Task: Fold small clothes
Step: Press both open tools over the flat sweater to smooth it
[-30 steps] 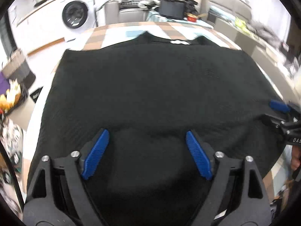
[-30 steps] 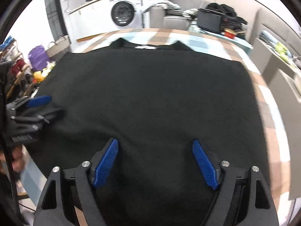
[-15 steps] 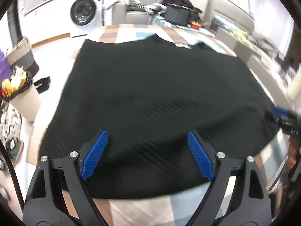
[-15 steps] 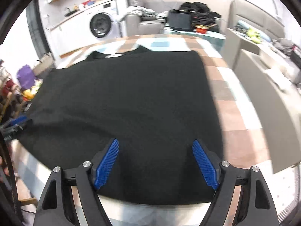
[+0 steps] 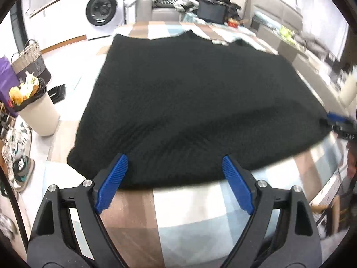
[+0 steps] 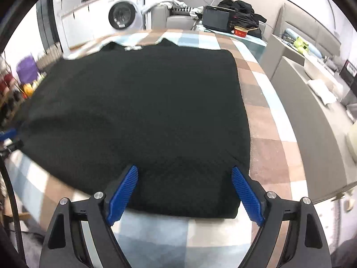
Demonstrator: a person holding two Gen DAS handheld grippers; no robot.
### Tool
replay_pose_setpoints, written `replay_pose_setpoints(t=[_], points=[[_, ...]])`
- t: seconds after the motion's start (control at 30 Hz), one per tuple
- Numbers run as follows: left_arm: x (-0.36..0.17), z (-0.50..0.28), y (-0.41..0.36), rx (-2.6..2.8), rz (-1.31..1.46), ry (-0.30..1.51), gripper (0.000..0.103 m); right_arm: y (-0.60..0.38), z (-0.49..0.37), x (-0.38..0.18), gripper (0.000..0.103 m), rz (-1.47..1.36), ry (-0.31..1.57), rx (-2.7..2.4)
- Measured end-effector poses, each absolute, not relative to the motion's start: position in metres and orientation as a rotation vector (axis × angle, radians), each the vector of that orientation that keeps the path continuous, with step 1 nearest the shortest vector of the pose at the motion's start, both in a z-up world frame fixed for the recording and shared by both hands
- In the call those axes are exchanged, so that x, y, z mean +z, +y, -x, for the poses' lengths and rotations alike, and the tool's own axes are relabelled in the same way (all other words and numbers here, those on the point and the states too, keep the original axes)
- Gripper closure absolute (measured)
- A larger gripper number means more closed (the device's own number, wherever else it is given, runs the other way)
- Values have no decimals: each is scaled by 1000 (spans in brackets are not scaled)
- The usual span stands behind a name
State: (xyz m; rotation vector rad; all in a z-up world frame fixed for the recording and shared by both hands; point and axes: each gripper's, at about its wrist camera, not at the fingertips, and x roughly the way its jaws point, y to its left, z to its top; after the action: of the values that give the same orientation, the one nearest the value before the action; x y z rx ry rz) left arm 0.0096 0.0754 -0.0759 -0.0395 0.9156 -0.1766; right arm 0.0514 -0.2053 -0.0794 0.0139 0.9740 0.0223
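A black knit garment lies spread flat on the checked tablecloth, its neck label at the far end. My left gripper hovers open over the near hem by the garment's left corner, nothing between its blue pads. My right gripper stands open over the near hem of the garment at its right corner, pads apart and clear of the cloth. Each gripper shows at the edge of the other's view: the right gripper and the left gripper.
The tablecloth runs bare along the garment's right side and near edge. Left of the table stand a bin, a woven basket and shoes. A washing machine and a black box are behind; grey furniture is right.
Both grippers have drawn back from over the garment's middle to its near hem, the left toward the left corner, the right toward the right. Checked cloth now shows under the fingers.
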Motion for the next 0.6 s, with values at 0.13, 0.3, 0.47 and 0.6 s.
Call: replay_pose_setpoints(t=[0.13,0.3,0.47,0.6], points=[[-71,-20,79,-136,76,874,18,-188,-62,-76,15,-68,941,69],[-83,-32,86,-135,96,895,18,-159,-72,-87,15,-45,954,119],[-88,-15,89,-144,60,912,18,-165,-67,-91,16,22,972,137],[-81,-3,97,-136,93,900,18,-177,-60,-87,16,27,992,115]])
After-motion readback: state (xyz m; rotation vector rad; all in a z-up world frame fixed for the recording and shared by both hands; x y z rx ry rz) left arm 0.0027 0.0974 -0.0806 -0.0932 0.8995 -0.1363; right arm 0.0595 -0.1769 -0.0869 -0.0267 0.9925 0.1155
